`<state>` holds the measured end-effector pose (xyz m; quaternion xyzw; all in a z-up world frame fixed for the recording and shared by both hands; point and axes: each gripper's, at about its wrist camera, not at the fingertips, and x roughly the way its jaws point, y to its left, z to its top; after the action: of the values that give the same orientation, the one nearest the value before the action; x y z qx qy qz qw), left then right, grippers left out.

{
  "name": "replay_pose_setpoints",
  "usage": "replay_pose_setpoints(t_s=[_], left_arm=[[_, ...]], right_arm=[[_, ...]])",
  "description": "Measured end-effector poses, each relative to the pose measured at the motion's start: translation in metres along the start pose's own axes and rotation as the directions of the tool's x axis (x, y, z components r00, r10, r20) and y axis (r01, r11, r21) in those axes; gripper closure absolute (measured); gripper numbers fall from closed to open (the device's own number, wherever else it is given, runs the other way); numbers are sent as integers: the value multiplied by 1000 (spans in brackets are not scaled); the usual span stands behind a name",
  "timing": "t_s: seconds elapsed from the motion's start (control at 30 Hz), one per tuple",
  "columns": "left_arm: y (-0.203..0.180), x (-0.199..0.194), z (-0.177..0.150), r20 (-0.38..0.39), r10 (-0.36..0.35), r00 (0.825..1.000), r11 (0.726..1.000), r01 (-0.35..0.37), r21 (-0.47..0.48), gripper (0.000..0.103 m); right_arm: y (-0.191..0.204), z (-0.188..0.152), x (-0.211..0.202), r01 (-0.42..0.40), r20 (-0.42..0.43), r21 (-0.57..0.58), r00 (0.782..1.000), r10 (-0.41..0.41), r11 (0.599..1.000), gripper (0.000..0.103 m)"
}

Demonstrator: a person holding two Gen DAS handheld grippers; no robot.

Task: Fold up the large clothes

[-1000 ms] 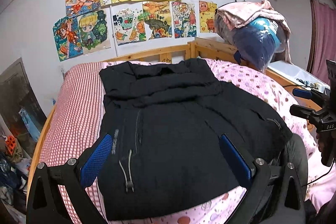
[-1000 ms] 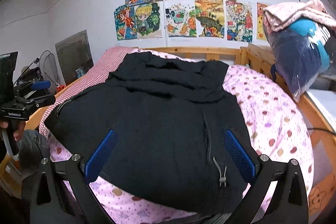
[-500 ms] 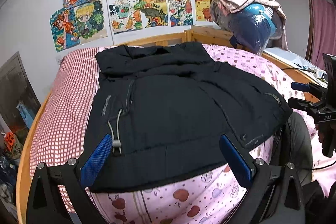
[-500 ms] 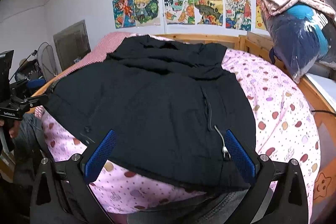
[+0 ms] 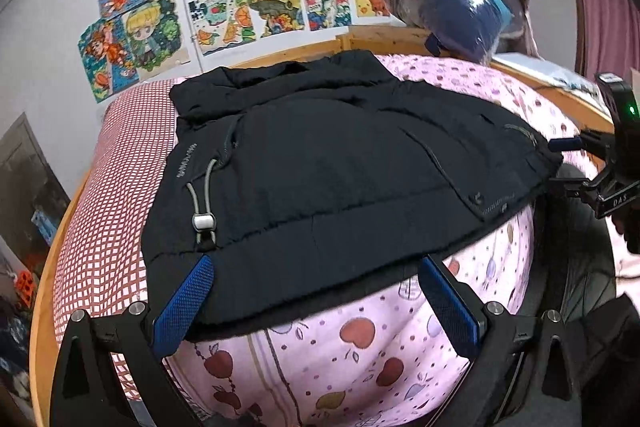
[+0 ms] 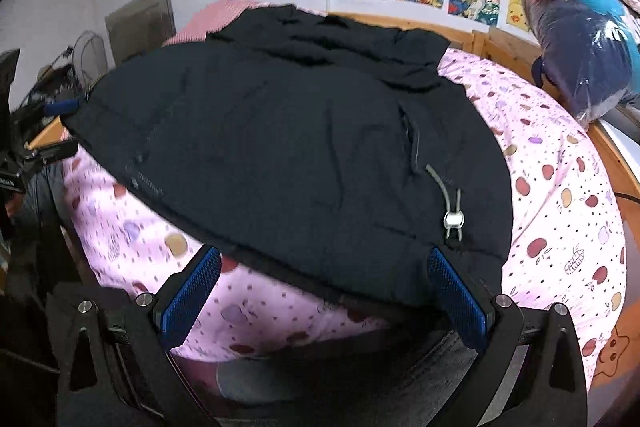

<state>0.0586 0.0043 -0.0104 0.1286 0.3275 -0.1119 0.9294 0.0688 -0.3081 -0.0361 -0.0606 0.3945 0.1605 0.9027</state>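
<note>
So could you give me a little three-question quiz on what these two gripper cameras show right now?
1. True or false: the left gripper is clamped on the black jacket.
2. What lies directly under the jacket? A) a wooden desk B) a pink fruit-print bedsheet C) a carpet
3. Fill in: near the jacket's hem sits a grey drawcord with a pale ____.

Key: 1 false, both it and the right gripper are open, holding nothing; 2 B; 3 toggle.
</note>
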Motion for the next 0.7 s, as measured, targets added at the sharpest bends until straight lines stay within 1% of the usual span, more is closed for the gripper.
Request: replay_pose_setpoints(t_s=[0.27,0.33,0.47,0.57,0.7], left_arm=[[-10,12,-8,-41,1,999,998,1,65,0],[-12,16,-12,-51,8,999,997,-4,77,0],[-17,22,-17,-59,34,998,996,-29,88,0],[-24,25,-22,-50,70,996,992,-65,109,0],[-27,27,-25,-36,104,994,988,-99,117,0]], right_arm=[[4,-7,14,10,-61,-35,998,-12,999,2],[7,-8,17,24,-69,-56,997,-28,998,2],[16,-8,25,87,-84,-124,992,-98,988,2],[23,-6,28,133,-77,-146,986,-145,980,2],[22,0,24,165,-30,-101,985,-168,981,2]])
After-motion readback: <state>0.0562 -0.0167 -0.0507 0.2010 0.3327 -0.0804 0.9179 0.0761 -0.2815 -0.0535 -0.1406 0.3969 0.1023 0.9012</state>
